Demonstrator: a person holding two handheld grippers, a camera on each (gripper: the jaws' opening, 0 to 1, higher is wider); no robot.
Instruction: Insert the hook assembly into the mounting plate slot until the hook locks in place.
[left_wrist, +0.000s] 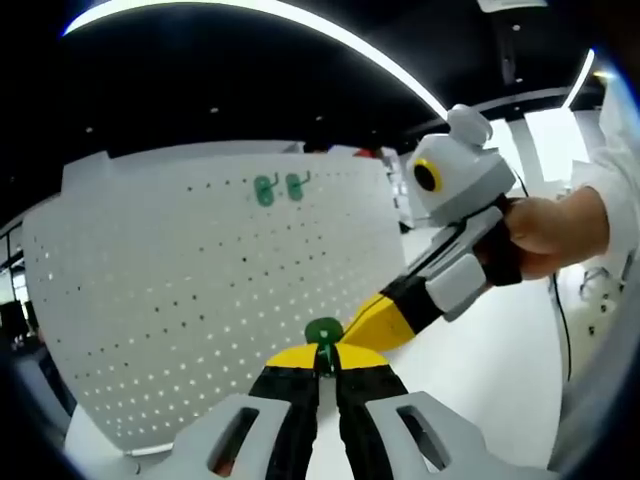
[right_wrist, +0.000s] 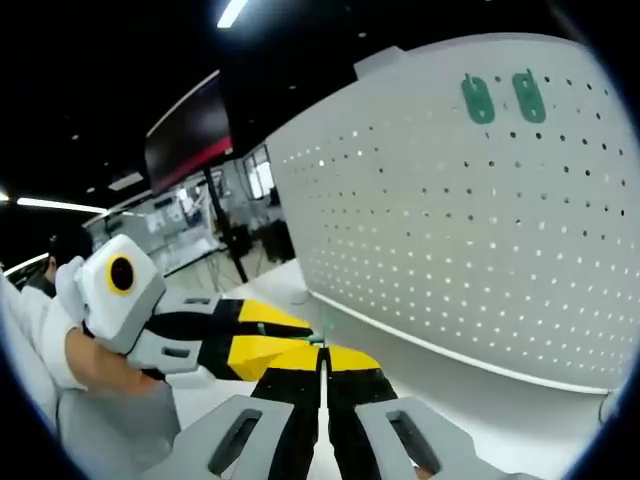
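A white pegboard stands upright on the table, with two green hooks mounted near its top. My left gripper is shut on a small green hook piece held in front of the board. My right gripper comes in from the right, and its yellow tip touches that piece. In the right gripper view the pegboard fills the right side, the two mounted hooks high on it. My right gripper has its jaws together with a sliver of the green hook piece at the tips, and the left gripper meets it from the left.
The white table top runs to the right of the board. A person's hand and white sleeve hold the right gripper. A dark screen and office furniture stand behind the board's left edge.
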